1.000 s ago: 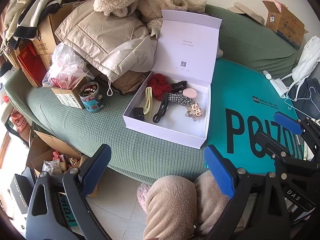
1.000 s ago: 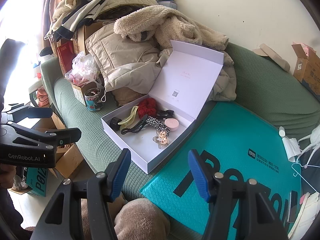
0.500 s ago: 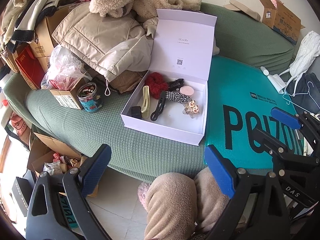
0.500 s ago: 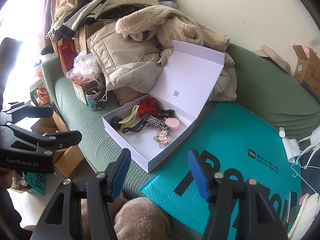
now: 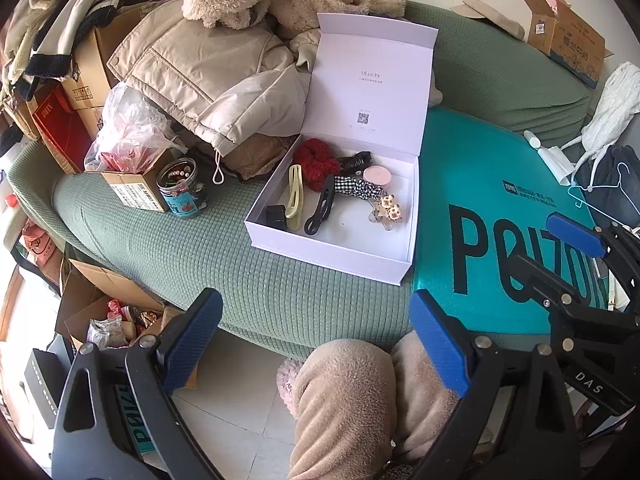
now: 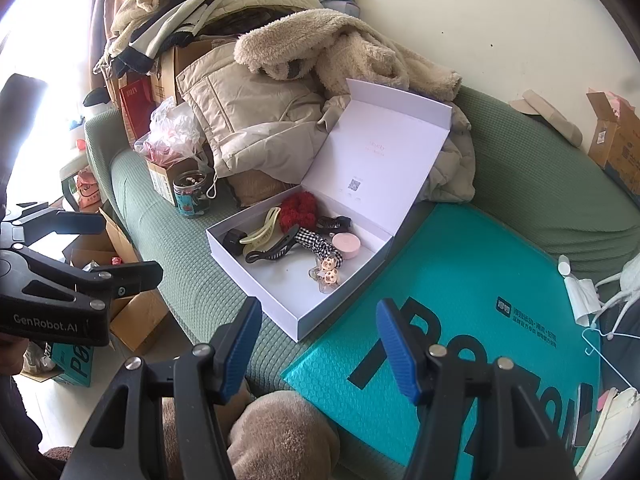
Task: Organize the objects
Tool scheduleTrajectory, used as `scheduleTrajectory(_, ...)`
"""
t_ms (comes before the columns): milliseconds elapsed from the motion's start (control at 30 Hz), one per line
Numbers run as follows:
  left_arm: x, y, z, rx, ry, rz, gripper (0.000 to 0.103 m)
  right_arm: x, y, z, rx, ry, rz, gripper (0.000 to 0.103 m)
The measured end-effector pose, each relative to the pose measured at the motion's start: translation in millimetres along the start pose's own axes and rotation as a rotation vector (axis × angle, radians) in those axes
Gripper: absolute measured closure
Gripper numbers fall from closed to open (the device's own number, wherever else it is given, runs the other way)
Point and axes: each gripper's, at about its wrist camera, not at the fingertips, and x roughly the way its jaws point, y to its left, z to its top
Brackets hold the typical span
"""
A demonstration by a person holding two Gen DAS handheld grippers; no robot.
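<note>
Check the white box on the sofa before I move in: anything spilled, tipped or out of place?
Nothing spilled or tipped. The white box sits flat on the green sofa, lid propped open, and the hair clips and red scrunchie lie loose inside it, unsorted. Both grippers hang short of it, fingers apart and empty.

"ULucky" is being shown inside the white box lid (image 5: 372, 80), above a QR code. "GenRobot.AI" is being displayed on the left gripper (image 6: 52, 322). "DAS" is being carried by the right gripper (image 5: 588, 382). Large black letters are being shown on the teal mailer (image 5: 480, 184), partly hidden.
</note>
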Motion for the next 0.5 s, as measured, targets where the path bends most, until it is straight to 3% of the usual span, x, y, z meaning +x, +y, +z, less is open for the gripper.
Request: scheduleTrajectory(500, 2.2, -0.7, -3.4, 0.010, 0.011, -0.007, 0.009, -2.7, 3.7, -2.2, -0.008, -0.003, 0.002, 0.043)
